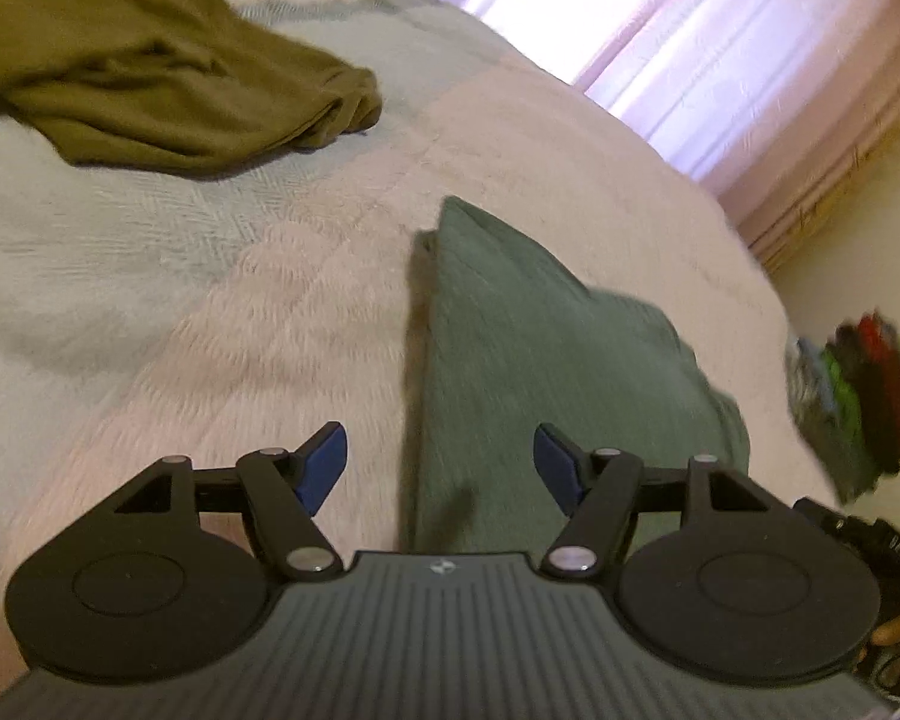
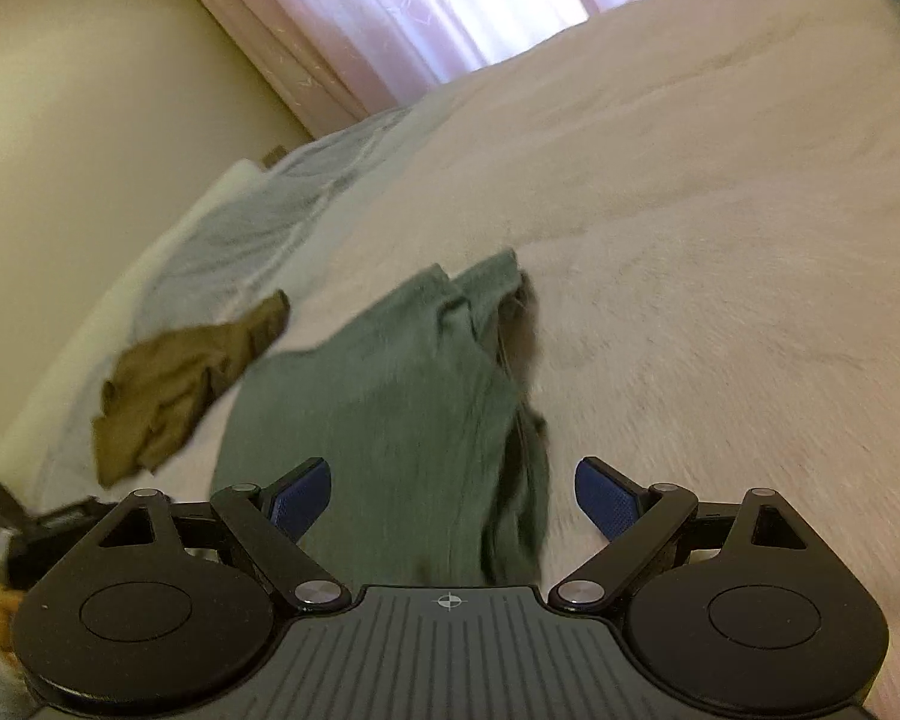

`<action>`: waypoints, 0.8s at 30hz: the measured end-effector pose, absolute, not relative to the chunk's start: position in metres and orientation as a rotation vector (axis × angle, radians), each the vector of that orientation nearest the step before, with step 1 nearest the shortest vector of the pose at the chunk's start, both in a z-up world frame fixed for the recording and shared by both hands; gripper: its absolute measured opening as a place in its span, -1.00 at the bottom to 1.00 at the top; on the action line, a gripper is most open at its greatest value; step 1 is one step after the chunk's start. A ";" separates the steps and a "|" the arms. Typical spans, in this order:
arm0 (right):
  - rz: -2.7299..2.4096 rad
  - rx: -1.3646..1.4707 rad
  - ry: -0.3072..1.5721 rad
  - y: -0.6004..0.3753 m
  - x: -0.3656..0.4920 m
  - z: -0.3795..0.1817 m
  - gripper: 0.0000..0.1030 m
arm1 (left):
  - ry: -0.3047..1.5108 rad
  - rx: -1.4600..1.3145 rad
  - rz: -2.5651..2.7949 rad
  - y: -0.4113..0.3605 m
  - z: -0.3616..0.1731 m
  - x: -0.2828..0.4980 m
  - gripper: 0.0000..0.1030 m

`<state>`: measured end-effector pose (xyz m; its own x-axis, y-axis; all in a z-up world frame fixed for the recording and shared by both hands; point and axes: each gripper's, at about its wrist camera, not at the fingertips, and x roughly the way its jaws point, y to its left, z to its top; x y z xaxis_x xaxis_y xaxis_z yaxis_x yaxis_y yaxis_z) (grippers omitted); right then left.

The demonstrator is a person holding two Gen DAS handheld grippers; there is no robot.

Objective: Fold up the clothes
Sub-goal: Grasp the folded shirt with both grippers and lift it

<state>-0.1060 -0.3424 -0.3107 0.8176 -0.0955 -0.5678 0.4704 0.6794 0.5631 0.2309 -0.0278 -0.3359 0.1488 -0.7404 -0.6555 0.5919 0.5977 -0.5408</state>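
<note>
Green knitted garment (image 1: 528, 360), doubled over into a long narrow strip, lies flat on the pale fluffy bedspread (image 1: 210, 312), running away from both tools. Judging by that shape, folding on it is partway or nearly done; a further fold may remain. Left gripper (image 1: 440, 468) hovers over its near end, blue-padded fingers (image 1: 324, 468) spread wide and holding nothing. Right gripper (image 2: 453, 504) likewise hangs above it with jaws apart, empty. Farther off, a crumpled olive-brown garment (image 1: 150, 66) sits loose and unfolded. Beyond, pink curtains (image 1: 690, 30).
</note>
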 end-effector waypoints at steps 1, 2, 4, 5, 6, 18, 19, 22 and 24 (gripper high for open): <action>-0.318 0.787 0.528 -0.353 -0.099 -0.315 0.77 | 1.071 -0.194 -0.971 -0.033 -0.343 0.239 0.26; -0.306 0.810 0.528 -0.364 -0.091 -0.321 0.77 | 1.094 -0.220 -0.978 -0.037 -0.350 0.248 0.27; -0.279 0.848 0.532 -0.383 -0.078 -0.333 0.77 | 1.136 -0.274 -0.991 -0.047 -0.363 0.264 0.27; -0.258 0.867 0.532 -0.393 -0.071 -0.340 0.77 | 1.149 -0.304 -0.996 -0.051 -0.369 0.270 0.27; -0.237 0.887 0.532 -0.403 -0.065 -0.346 0.77 | 1.160 -0.334 -1.005 -0.054 -0.373 0.275 0.27; 0.104 1.094 0.608 -0.474 0.017 -0.384 -0.68 | 1.247 -0.482 -1.124 -0.110 -0.394 0.301 -0.61; 0.099 1.107 0.597 -0.475 0.015 -0.385 -0.76 | 1.231 -0.471 -1.138 -0.112 -0.385 0.299 -0.83; 0.079 1.090 0.557 -0.474 0.008 -0.376 -0.85 | 1.180 -0.438 -1.180 -0.117 -0.358 0.292 -0.91; 0.043 1.042 0.539 -0.467 -0.001 -0.356 -0.87 | 1.146 -0.417 -1.208 -0.121 -0.341 0.287 -0.93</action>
<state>-0.0009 -0.4672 -0.3564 0.8700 0.2836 -0.4034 0.2164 0.5154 0.8292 0.2871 -0.1209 -0.3408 -0.0776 -0.8818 -0.4653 0.5105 0.3657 -0.7782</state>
